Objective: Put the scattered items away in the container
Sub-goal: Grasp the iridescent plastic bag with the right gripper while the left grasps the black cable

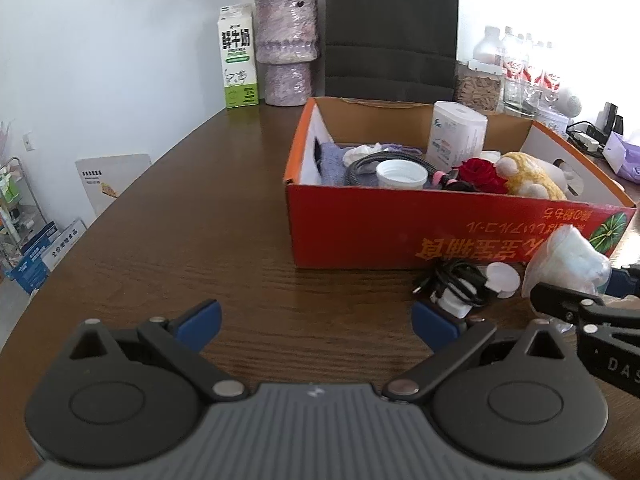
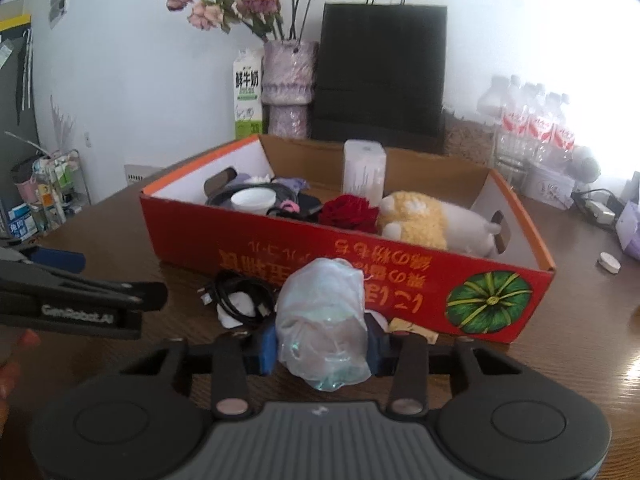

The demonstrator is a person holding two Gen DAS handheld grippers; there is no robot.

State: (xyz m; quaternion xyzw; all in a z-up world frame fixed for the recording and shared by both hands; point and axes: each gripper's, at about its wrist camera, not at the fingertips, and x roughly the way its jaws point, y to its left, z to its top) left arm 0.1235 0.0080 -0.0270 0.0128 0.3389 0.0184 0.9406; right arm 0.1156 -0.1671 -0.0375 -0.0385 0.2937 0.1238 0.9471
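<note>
One red cardboard box (image 2: 304, 256) sits on one desk (image 1: 200, 216). Inside it: one white canister (image 1: 456, 136), one white cup (image 1: 401, 174), one red rose (image 2: 349, 211), one plush toy (image 2: 424, 220). In front lie one black cable bundle (image 2: 240, 300), one plastic-wrapped bundle (image 2: 324, 320), one white cap (image 2: 609, 262). Behind stand one milk carton (image 1: 237, 56), one vase (image 1: 286, 48), one black paper bag (image 2: 380, 72).
</note>
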